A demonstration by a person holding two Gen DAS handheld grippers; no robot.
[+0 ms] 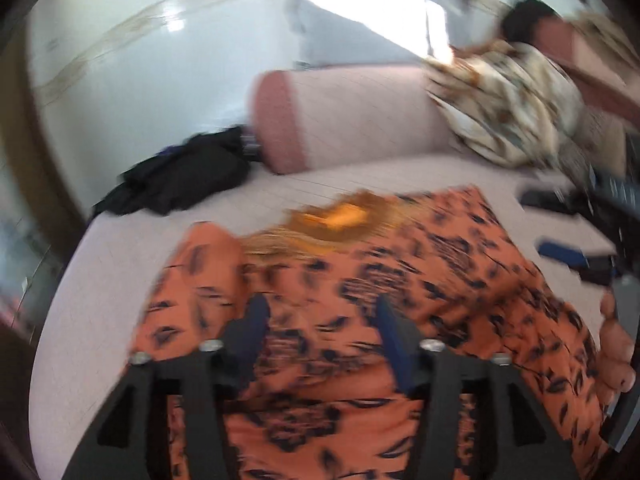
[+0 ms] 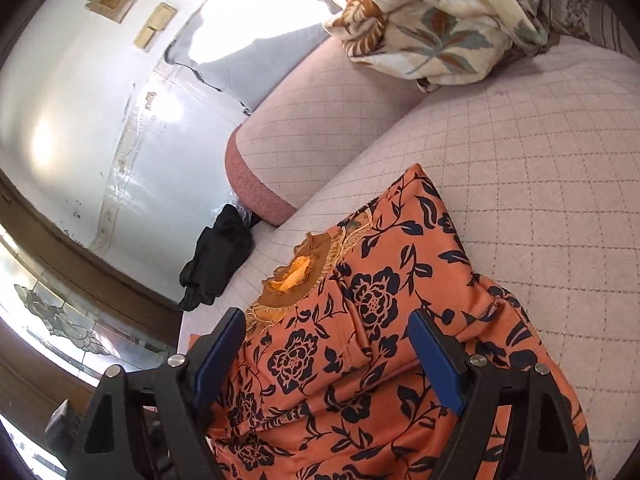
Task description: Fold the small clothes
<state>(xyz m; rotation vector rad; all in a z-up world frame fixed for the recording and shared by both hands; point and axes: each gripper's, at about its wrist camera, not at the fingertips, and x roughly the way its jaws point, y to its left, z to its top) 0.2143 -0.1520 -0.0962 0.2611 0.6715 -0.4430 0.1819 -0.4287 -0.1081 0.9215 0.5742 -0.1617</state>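
An orange garment with a dark blue flower print [image 2: 360, 320] lies on the pink quilted sofa seat [image 2: 540, 184], partly folded, its yellow-lined neck opening [image 2: 294, 276] facing the far side. It also shows, blurred, in the left wrist view [image 1: 360, 300]. My left gripper [image 1: 320, 312] is open just above the garment, holding nothing. My right gripper [image 2: 326, 324] is open above the garment, its blue pads [image 2: 436, 360] apart with cloth between and below them, not pinched.
A black cloth [image 2: 218, 256] lies at the seat's far end beside the pink bolster armrest [image 2: 256, 184]. A cream leaf-print blanket [image 2: 436, 12] is heaped on the sofa back. In the left wrist view the other gripper [image 1: 576, 256] and a hand [image 1: 616, 344] show at right.
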